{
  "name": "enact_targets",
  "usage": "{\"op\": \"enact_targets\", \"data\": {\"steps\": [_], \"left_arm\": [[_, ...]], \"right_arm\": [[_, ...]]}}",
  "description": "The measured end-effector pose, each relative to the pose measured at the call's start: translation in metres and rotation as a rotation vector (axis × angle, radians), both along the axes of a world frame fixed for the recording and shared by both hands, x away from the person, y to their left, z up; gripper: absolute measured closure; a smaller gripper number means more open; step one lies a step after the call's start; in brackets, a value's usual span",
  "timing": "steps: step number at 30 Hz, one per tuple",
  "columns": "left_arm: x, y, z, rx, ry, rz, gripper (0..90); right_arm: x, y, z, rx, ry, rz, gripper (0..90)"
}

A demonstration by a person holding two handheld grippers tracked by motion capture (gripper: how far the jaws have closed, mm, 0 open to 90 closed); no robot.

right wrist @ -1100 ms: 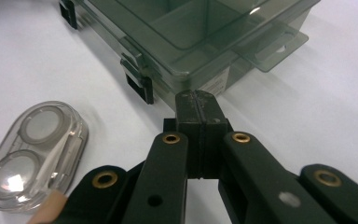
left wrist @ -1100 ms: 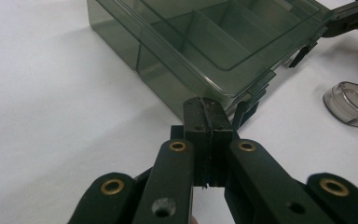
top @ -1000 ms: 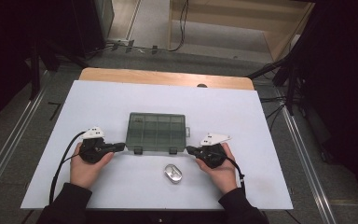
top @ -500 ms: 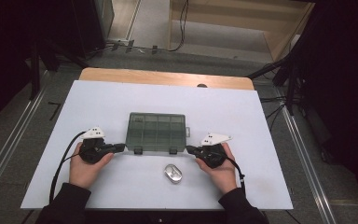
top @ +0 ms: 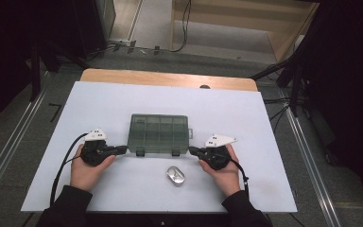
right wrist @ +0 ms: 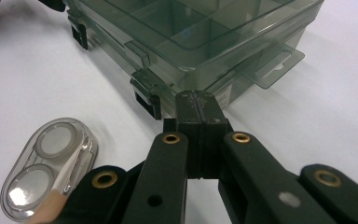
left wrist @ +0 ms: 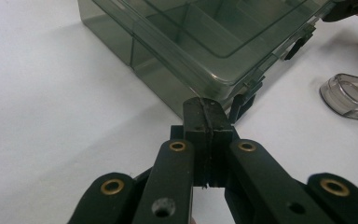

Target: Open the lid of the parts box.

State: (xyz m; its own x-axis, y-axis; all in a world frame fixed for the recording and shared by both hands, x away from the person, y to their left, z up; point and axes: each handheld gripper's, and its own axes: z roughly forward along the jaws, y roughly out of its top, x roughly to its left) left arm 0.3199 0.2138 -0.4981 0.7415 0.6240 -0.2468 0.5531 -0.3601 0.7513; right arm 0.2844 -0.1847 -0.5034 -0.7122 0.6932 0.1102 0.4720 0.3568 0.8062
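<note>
A smoky-green clear compartment box (top: 159, 133) lies closed in the middle of the white table, its latches on the near side. My left gripper (top: 123, 150) rests on the table at the box's near-left corner, jaws shut and empty. In the left gripper view the gripper (left wrist: 205, 108) points at the box (left wrist: 200, 42) corner. My right gripper (top: 192, 150) rests at the near-right corner, also shut with nothing in it. The right gripper view has the gripper (right wrist: 198, 103) almost touching the box (right wrist: 200, 37). A small clear oval case (top: 175, 175) lies in front of the box.
The white sheet (top: 123, 101) covers the table, with a wooden edge (top: 170, 79) at the far side. The oval case (right wrist: 46, 165) with two round wells lies left of the right gripper and, as the oval case (left wrist: 352, 95), at the right in the left gripper view.
</note>
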Motion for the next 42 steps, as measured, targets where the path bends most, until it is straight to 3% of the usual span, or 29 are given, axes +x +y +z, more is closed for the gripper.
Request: {"op": "enact_targets", "data": {"steps": [6,10,18,22,34,37,42], "left_arm": [[0.000,-0.001,0.000,0.002,0.000,-0.006,89.8],[-0.001,-0.001,0.000,0.004,-0.003,-0.004,89.8],[-0.003,-0.003,0.006,-0.012,-0.044,-0.004,89.9],[-0.006,-0.004,0.011,-0.039,-0.082,-0.011,89.9],[-0.007,-0.003,0.018,-0.129,-0.121,0.004,90.0],[-0.009,-0.007,0.023,-0.078,-0.159,0.010,90.0],[-0.008,-0.010,0.027,-0.103,-0.177,0.012,90.0]], "right_arm": [[-0.001,-0.001,0.002,0.034,-0.005,0.006,88.1],[-0.001,-0.001,0.003,0.031,-0.016,0.006,88.1],[-0.002,-0.001,0.004,0.039,-0.022,0.001,88.1],[-0.002,-0.001,0.006,0.046,-0.032,-0.002,88.1],[-0.002,-0.005,0.011,0.100,-0.049,0.005,88.2],[-0.002,-0.004,0.012,0.102,-0.058,0.009,88.2],[-0.002,-0.005,0.015,0.119,-0.066,0.004,88.2]]}}
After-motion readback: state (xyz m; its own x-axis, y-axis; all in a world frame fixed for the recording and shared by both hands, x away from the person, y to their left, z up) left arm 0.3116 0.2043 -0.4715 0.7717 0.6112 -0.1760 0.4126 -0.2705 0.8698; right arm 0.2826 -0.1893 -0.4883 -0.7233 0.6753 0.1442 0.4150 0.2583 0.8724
